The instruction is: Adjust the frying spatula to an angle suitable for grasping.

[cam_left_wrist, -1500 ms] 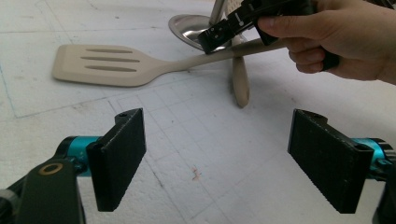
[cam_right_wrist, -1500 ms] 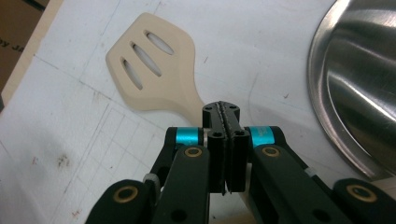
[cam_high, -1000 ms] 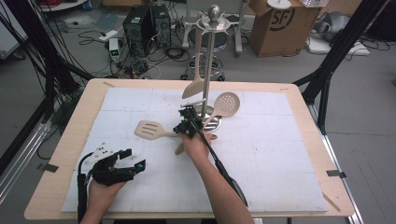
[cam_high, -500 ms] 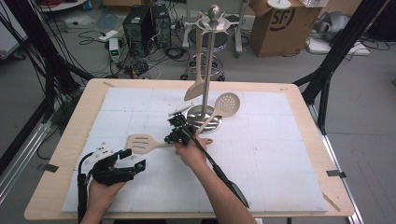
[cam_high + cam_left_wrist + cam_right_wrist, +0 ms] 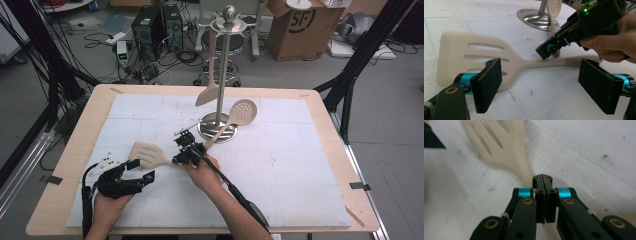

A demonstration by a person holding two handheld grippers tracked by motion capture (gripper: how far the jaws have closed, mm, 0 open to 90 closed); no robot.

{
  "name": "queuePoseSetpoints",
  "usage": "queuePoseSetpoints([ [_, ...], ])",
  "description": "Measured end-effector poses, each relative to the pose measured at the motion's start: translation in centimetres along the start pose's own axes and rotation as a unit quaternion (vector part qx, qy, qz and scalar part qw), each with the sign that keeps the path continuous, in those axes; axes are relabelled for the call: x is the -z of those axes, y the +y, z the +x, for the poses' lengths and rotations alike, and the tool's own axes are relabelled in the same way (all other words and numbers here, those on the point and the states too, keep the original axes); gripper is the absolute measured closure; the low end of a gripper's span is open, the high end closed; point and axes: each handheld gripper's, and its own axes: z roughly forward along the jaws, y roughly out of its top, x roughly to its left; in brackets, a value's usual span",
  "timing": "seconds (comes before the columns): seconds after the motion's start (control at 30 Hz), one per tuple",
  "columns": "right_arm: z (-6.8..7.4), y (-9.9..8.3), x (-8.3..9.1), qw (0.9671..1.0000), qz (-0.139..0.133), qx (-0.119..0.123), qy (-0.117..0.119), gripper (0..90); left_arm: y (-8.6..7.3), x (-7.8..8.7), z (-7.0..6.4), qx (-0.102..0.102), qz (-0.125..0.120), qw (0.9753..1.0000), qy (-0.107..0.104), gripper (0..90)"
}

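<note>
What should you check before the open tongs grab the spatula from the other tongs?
1. Right tongs shut on the slotted spatula's handle: ok.
2. Left tongs open wide: ok.
3. Spatula's neck lies between the left jaws: ok in the left gripper view.
4. Spatula lifted off the white mat: cannot tell.
5. Skimmer leaning at the stand's base is out of the way: ok.
6. Spatula on the rack hangs apart from both tongs: ok.
</note>
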Motion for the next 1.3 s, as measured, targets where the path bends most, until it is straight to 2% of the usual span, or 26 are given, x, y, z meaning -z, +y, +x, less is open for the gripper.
queuePoseSetpoints([
  [0.1,-0.1,-0.3,0.1,0.9999,-0.008,-0.006,0.012,90.0,0.0,0.0,0.0,0.0,-0.001,1.0,0.0,19.9],
  [0.3,0.0,-0.8,0.2,0.9996,-0.019,-0.005,0.019,90.0,0.0,-0.1,0.0,0.0,0.001,1.0,0.0,19.9],
  [0.4,-0.1,-0.9,0.1,0.9992,-0.012,-0.01,0.036,90.0,0.0,-0.2,-0.1,0.0,0.0,1.0,-0.002,19.9],
  [0.57,0.1,-1.2,0.2,0.9992,-0.01,-0.007,0.039,90.0,0.0,-0.2,0.0,0.0,0.0,1.0,-0.001,19.9],
  [0.7,0.2,-1.8,0.3,0.9982,-0.008,-0.011,0.059,90.0,0.0,-0.1,0.0,-0.001,-0.001,1.0,-0.002,19.9],
  [0.83,0.6,-2.5,0.6,0.9977,-0.001,-0.002,0.068,90.0,0.0,0.1,0.1,0.001,-0.003,1.0,-0.001,19.9],
  [1.13,0.6,-4.1,1.2,0.994,0.022,0.0,0.107,90.0,0.0,0.0,-0.1,-0.002,-0.003,1.0,-0.003,20.6],
  [1.3,0.4,-4.5,1.3,0.9927,0.021,-0.005,0.118,90.0,0.3,0.5,-0.5,-0.01,-0.025,0.9996,-0.007,21.9],
])
